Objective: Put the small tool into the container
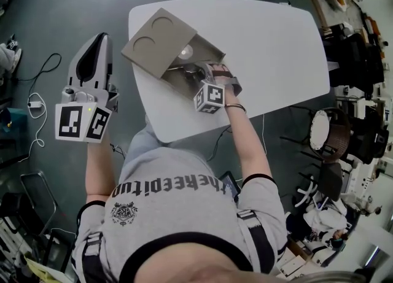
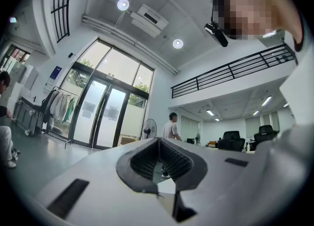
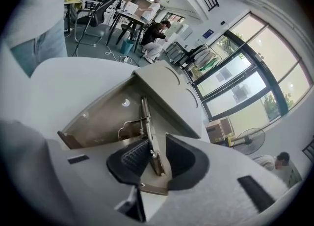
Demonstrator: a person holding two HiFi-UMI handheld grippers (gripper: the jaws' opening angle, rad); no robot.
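Observation:
A tan cardboard box lies open on the white table, its lid with two round dents folded back to the left. My right gripper reaches into the box. In the right gripper view a slim metal tool with a spring and wire handle stands between the jaws of the right gripper. It leans on the left pad, and a gap shows at the right pad, so the gripper is open. The tool's far end rests inside the box. My left gripper is held off the table's left side, shut and empty.
The table's near edge runs just in front of the box. Cables lie on the dark floor at left. Chairs and clutter stand at right. The left gripper points across the room at glass doors and a distant standing person.

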